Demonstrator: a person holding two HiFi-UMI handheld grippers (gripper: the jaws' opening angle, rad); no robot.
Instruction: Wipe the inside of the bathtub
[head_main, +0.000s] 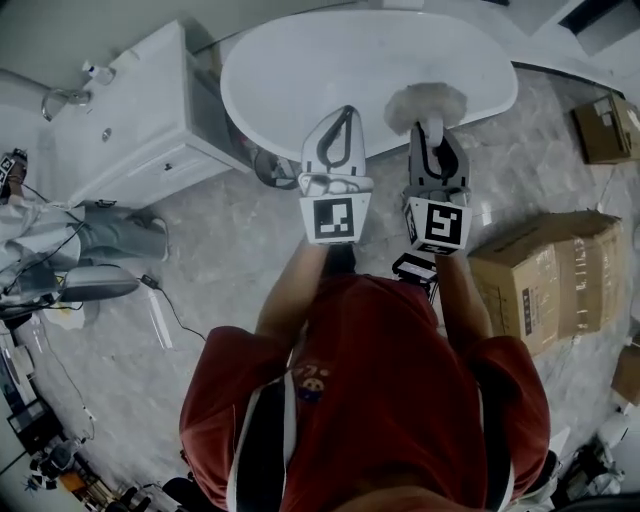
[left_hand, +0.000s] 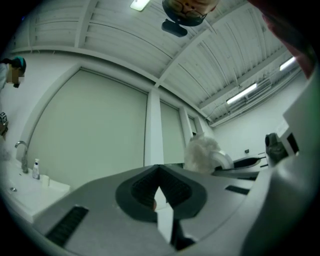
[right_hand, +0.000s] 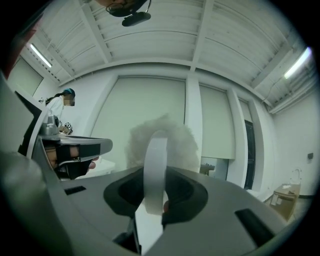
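Note:
The white oval bathtub (head_main: 300, 70) lies at the top of the head view. Both grippers are held over its near rim and tilted upward. My left gripper (head_main: 345, 115) (left_hand: 159, 170) is shut with nothing between its jaws. My right gripper (head_main: 433, 140) (right_hand: 154, 175) is shut on the white handle (right_hand: 156, 165) of a fluffy white duster (head_main: 425, 103) (right_hand: 160, 140). The duster's head hangs over the tub's right side. That duster (left_hand: 202, 152) also shows in the left gripper view, to the right of the jaws. Whether the duster touches the tub cannot be told.
A white vanity cabinet (head_main: 130, 120) with a faucet (head_main: 60, 100) stands left of the tub. Cardboard boxes (head_main: 550, 275) (head_main: 605, 125) sit on the marble floor at the right. Another person (head_main: 90, 235) and cables (head_main: 165, 305) are at the left.

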